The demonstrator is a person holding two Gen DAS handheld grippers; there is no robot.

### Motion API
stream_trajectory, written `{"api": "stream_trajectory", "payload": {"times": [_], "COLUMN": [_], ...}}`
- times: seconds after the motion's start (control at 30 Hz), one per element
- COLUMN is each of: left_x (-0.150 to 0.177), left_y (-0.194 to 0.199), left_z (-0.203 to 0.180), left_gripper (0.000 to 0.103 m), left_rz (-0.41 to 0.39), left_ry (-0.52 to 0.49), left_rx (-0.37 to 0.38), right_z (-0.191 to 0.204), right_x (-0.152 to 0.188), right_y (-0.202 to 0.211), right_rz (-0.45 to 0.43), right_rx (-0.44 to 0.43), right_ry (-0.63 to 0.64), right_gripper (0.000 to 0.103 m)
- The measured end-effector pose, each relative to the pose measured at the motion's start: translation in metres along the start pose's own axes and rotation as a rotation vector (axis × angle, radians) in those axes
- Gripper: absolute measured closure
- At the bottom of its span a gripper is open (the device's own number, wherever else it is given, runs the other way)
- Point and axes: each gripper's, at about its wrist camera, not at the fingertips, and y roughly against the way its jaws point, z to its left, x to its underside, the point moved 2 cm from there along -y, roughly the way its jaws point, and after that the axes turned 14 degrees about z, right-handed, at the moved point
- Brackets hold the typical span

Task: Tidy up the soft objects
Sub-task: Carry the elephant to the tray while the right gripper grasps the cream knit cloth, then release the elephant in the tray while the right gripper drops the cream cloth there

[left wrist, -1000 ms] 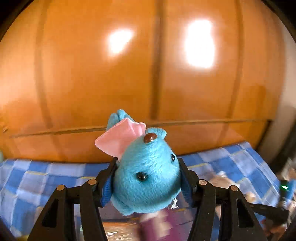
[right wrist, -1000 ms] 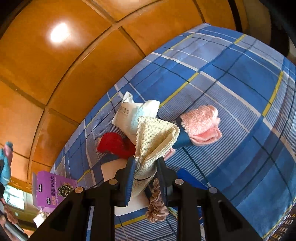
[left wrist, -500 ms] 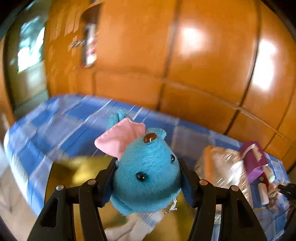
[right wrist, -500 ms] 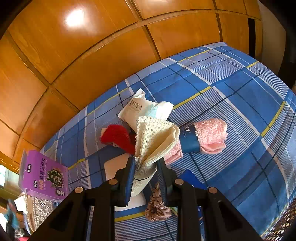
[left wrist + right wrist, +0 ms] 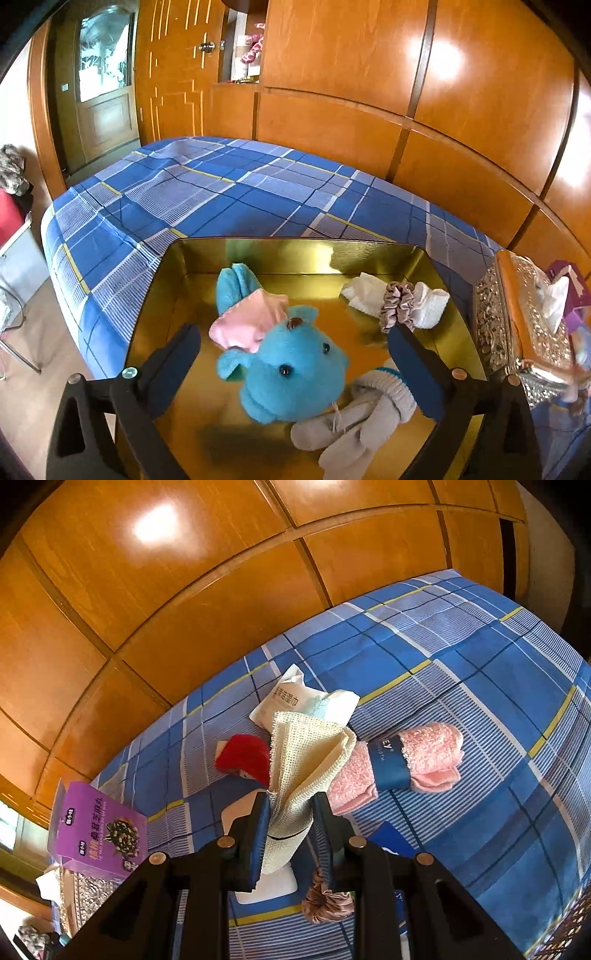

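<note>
We swung our left gripper [image 5: 293,363] over the gold tin [image 5: 192,258], its jaws just opened, freeing the blue plush toy [image 5: 291,373], while our right gripper [image 5: 291,823] clamped the cream mesh cloth [image 5: 303,760]

plush toy [image 5: 291,373] in tin [image 5: 295,245], socks [image 5: 354,421] beside

Left tool [image 5: 293,363] now over the gold tin [image 5: 303,245], jaws just sprung wide; blue plush toy [image 5: 291,373] loose between them

Plush toy [image 5: 291,373] fuzzy cloth; tin [image 5: 295,254] glossy gold metal (mirror-like); wall panels [image 5: 461,122] lacquered wood.
</note>
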Motion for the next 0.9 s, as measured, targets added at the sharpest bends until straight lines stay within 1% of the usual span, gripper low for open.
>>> {"api": "stream_trajectory", "payload": {"times": [0.1,0.2,0.37,0.43,0.53,0.67,0.8,0.9], "left_x": [0.005,0.013,0.023,0.024,0.024,0.027,0.033,0.039], "left_y": [0.011,0.018,0.037,0.044,0.050,0.054,0.059,0.061], "left_z": [-0.003,-0.009,-0.024,-0.029,-0.035,-0.041,-0.042,-0.040], "left_gripper": [0.000,0.000,0.000,0.000,0.000,0.000,0.000,0.000], "left_rz": [-0.011,-0.009,-0.034,-0.047,-0.051,-0.054,-0.061,-0.061], "left_ry": [-0.014,-0.057,-0.127,-0.146,-0.165,-0.200,-0.223,-0.233], "left_rx": [0.007,0.034,0.083,0.097,0.119,0.111,0.106,0.096], "right_z": [0.001,0.001,0.003,0.011,0.030,0.074,0.139,0.194], "right_x": [0.000,-0.001,-0.004,-0.009,-0.019,-0.038,-0.055,-0.059], "right_y": [0.002,0.004,0.011,0.015,0.024,0.036,0.043,0.046], "right_rz": [-0.008,-0.017,-0.026,-0.032,-0.045,-0.079,-0.108,-0.122], "right_rx": [-0.015,-0.028,-0.057,-0.040,-0.038,-0.020,-0.012,-0.055], "right_ry": [0.001,-0.003,-0.015,0.005,0.038,0.117,0.225,0.295], "right_gripper": [0.080,0.081,0.081,0.081,0.081,0.081,0.081,0.081]}}
